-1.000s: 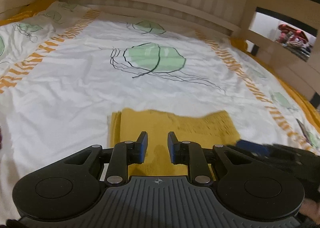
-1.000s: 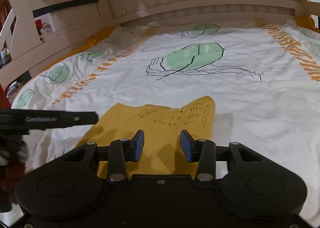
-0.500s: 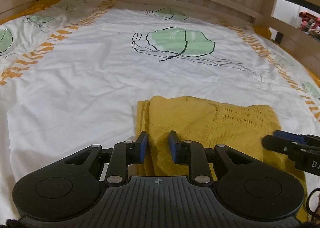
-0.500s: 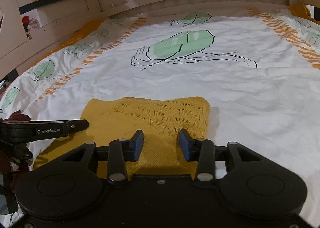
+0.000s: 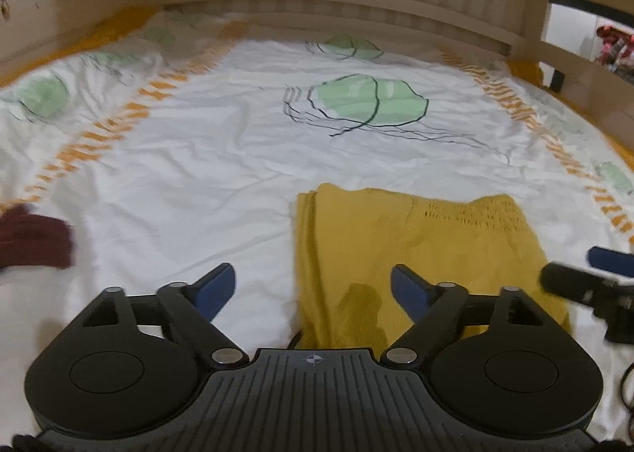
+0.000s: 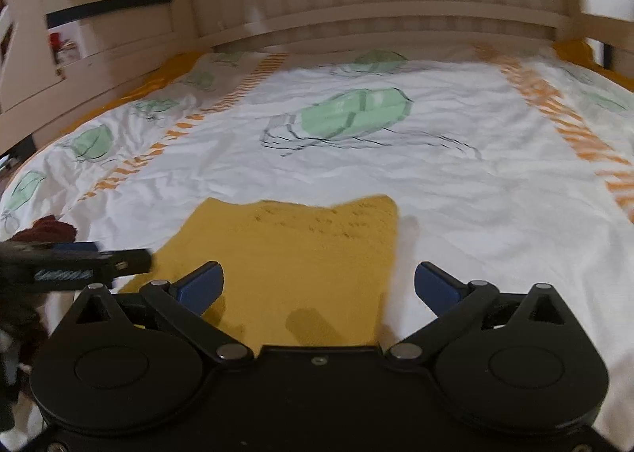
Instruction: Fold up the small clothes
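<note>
The left tool (image 5: 313, 287) is hovering with its blue-padded fingers (image 5: 216, 287) spread wide and gripping nothing; its left finger is hanging over bare sheet and its right finger over the near left part of the yellow knitted garment (image 5: 416, 249). That garment is lying folded into a flat rectangle on the bed sheet (image 5: 222, 158), at the near middle of the bed, with stacked layers showing along its left edge and an openwork band along its far right corner. The right tool (image 6: 319, 287) is likewise standing spread apart and empty, its left finger above the garment and its right finger over white sheet just beside the garment's right edge. In the left wrist view, the right tool is showing as a dark, blurred shape at the near right. A dark maroon piece of cloth (image 5: 33, 240), possibly another small garment, though motion blur is hiding its shape, is lying on the sheet well to the left of the yellow one. A pale wooden bed rail (image 6: 380, 20) is running along the far side.
</note>
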{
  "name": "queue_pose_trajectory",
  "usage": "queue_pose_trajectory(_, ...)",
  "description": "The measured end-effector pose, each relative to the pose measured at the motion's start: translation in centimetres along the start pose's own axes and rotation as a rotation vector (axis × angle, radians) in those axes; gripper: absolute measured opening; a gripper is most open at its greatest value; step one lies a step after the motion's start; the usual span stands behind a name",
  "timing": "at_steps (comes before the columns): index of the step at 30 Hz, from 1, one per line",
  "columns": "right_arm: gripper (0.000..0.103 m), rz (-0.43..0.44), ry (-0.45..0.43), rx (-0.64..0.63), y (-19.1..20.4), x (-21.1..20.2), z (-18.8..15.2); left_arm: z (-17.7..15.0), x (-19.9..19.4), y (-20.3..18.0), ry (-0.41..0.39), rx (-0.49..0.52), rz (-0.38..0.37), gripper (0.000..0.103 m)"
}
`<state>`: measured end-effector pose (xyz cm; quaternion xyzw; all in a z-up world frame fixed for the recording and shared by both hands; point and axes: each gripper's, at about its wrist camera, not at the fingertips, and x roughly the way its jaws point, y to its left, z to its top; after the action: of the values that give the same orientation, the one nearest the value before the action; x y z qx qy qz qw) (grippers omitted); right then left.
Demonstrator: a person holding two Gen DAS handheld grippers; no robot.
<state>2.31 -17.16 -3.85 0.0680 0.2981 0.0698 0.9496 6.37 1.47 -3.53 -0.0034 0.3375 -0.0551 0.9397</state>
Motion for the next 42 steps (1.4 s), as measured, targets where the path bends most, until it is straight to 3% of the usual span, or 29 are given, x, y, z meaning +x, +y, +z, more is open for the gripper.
queue_pose_trajectory(6,0.102,-0.058,0.037,0.076,-0.7,-2.3,-1.4,-1.7,-2.9,-1.1,0.035,0.019,0.02,0.094)
queue_pose_trajectory(12,0.102,-0.102,0.061,0.06,-0.7,-4.2,-2.8,-3.2,-5.0,-3.2,0.066,0.067,0.018,0.094)
queue_pose_trajectory(23,0.103,-0.111,0.042,0.128,-0.8,-7.6,-3.2,-4.9,-8.5,-5.0,0.073,0.046,0.019,0.093)
queue_pose_trajectory(42,0.102,-0.137,0.071,0.062,0.5,-8.9,-3.9,-6.0,-9.4,-4.5,0.14,0.003,0.045,0.092)
